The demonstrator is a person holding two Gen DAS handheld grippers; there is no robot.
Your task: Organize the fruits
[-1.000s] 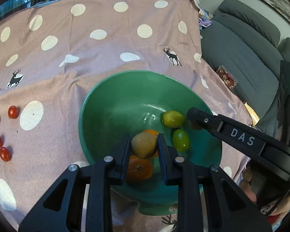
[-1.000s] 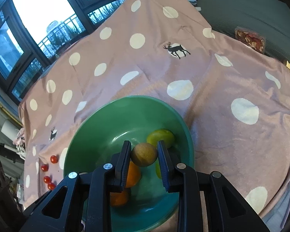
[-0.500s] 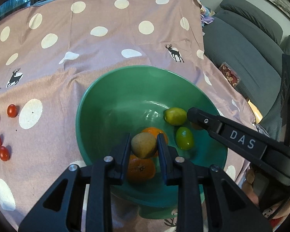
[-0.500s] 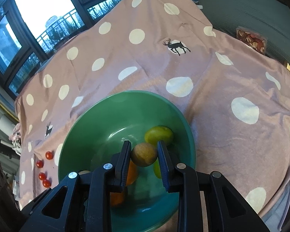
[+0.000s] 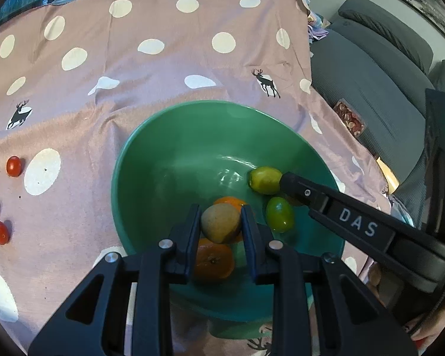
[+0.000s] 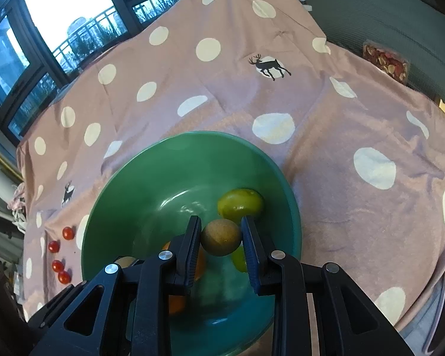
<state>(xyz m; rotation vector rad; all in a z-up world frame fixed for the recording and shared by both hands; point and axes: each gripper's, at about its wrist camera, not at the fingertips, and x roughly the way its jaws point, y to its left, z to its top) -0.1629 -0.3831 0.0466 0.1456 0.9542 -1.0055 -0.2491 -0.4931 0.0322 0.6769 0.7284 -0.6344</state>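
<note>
I am gripping a rough brown oval fruit [image 5: 221, 222] in my left claw [image 5: 221, 225] and a matte round brown one [image 6: 220, 237] in my right claw [image 6: 221, 238], both closed tight above the glossy green bowl [image 5: 169, 160].

green bowl [image 6: 284, 178] slightly lower, right view

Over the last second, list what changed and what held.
Nothing visibly changed. The left gripper stays shut on a tan fruit and the right gripper on a round brown fruit, both over the green bowl; oranges, green fruits and cherry tomatoes lie as before.
</note>
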